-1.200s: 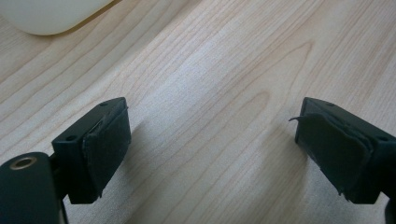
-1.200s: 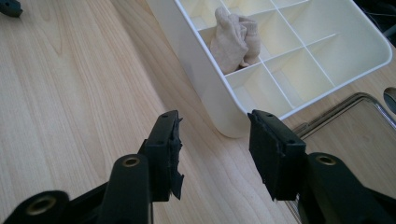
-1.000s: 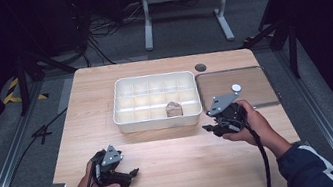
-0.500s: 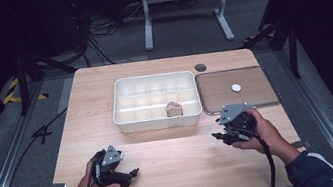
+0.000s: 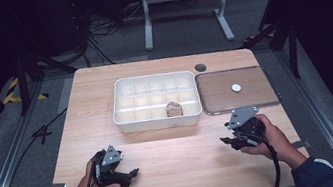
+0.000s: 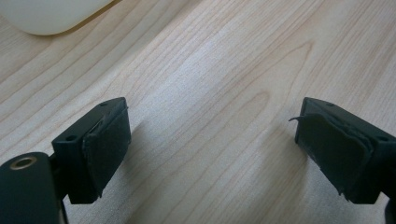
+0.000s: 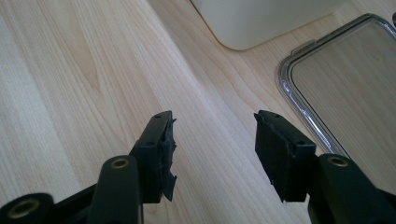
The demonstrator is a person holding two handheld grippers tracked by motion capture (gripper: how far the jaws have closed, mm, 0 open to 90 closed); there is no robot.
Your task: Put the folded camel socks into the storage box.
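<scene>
the small brown lump [image 5: 173, 108] in the white compartmented plastic tray [image 5: 158, 120] is too small to identify, lying in a front-row cell at 12 o'clock from the grippers. on the pale wooden table [image 5: 179, 157], the left gripper [image 5: 131, 173] at 7 o'clock gapes wide and empty. the right gripper [image 5: 226, 140] at 4 o'clock, beside the clear-rimmed brown lid [image 5: 257, 102] with its white dot [image 5: 236, 87], has just been opening with nothing between its jaws; the room beyond is dark.

Pale wood-grain table [image 5: 173, 148]; white gridded tray [image 5: 155, 100] holding a brownish lump [image 5: 173, 108] (near-right cell); white disc [image 5: 236, 87] on clear lid [image 5: 257, 102].
</scene>
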